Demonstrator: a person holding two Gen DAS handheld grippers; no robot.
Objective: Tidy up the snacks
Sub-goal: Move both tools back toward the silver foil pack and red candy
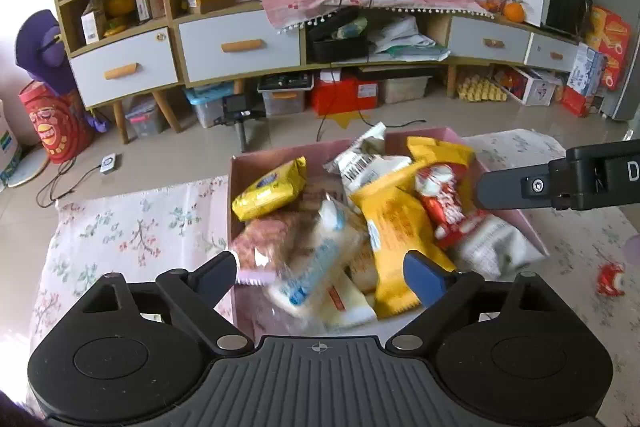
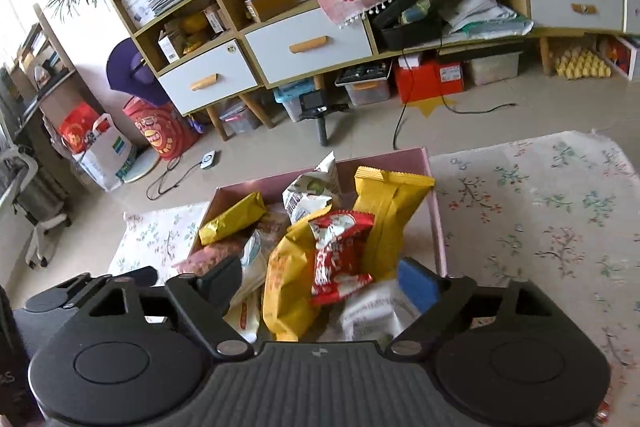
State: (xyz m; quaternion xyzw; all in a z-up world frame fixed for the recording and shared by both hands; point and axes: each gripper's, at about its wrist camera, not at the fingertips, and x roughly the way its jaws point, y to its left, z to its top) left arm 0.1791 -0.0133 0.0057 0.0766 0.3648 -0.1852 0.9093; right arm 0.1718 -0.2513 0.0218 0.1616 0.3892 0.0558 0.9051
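A pink box (image 1: 520,223) on the floral cloth holds several snack packets: yellow packets (image 1: 272,193), a red and white packet (image 1: 444,203), white packets and a blurred blue and white packet (image 1: 320,267). My left gripper (image 1: 320,279) is open above the near side of the box, with nothing between its fingers. My right gripper (image 2: 320,279) is open above the box (image 2: 434,195), over the red packet (image 2: 340,255) and a yellow packet (image 2: 288,287). One of its fingers (image 1: 516,185) shows at the right in the left wrist view.
One small red snack (image 1: 610,279) lies on the floral cloth (image 1: 132,227) to the right of the box. Beyond the table edge is tiled floor, cables, a camera on a stand (image 1: 240,115) and a long cabinet (image 1: 240,47) with storage boxes under it.
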